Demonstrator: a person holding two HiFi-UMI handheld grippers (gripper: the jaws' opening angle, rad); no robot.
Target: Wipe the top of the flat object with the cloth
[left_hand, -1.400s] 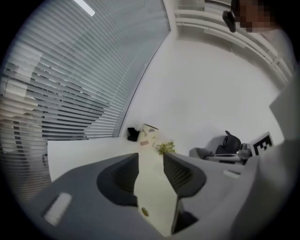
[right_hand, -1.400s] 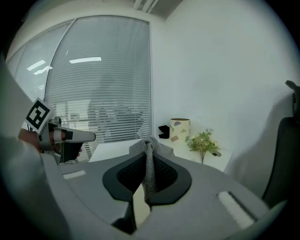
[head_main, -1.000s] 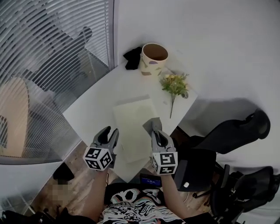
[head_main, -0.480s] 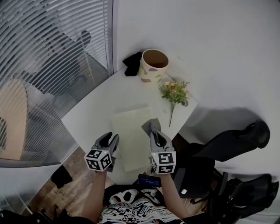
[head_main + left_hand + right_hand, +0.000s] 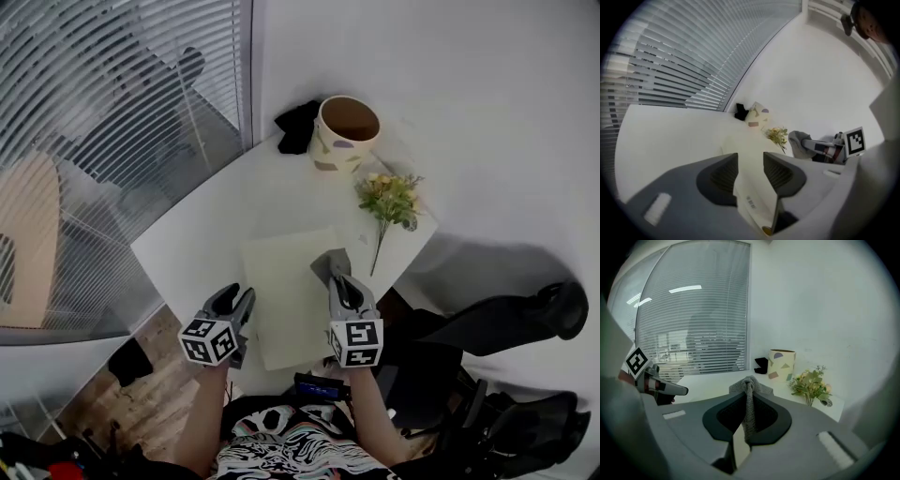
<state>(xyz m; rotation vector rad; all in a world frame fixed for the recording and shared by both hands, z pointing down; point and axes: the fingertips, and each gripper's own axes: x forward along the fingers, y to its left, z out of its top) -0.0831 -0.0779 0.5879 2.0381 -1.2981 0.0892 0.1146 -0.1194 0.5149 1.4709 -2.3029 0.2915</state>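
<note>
1. Table (image 5: 202, 234): white, set in a corner between slatted blinds on the left and a plain wall on the far and right sides.
2. Flat object (image 5: 281, 281): pale cream sheet, lying flat on the near part of the table, one corner at the near edge. Its top is bare.
3. Cloth (image 5: 327, 264): grey, bunched, pinched at its middle, sitting at the right edge of the flat object. Whether it presses on the surface cannot be told.
4. Right gripper (image 5: 342, 283): jaws closed tight on the cloth, a fold standing up between them; it points to the far side.
5. Left gripper (image 5: 237, 296): jaws narrowly apart and clasping nothing; it hovers at the near left edge of the flat object, which shows through the gap.
6. Patterned pot (image 5: 345, 136): upright at the far corner, well apart from the work.
7. Flower sprig (image 5: 389, 195): lying on the table to the far right of the sheet, near the cloth's reach.
8. Black item (image 5: 297, 127): just left of the pot.
9. Step in hand, by my judgement: cloth gripped and brought to the sheet; wiping at its start.
10. Next move calls for: pressing the cloth down and sweeping leftward across the top, the left gripper steadying the sheet, keeping clear of the flowers.
</note>
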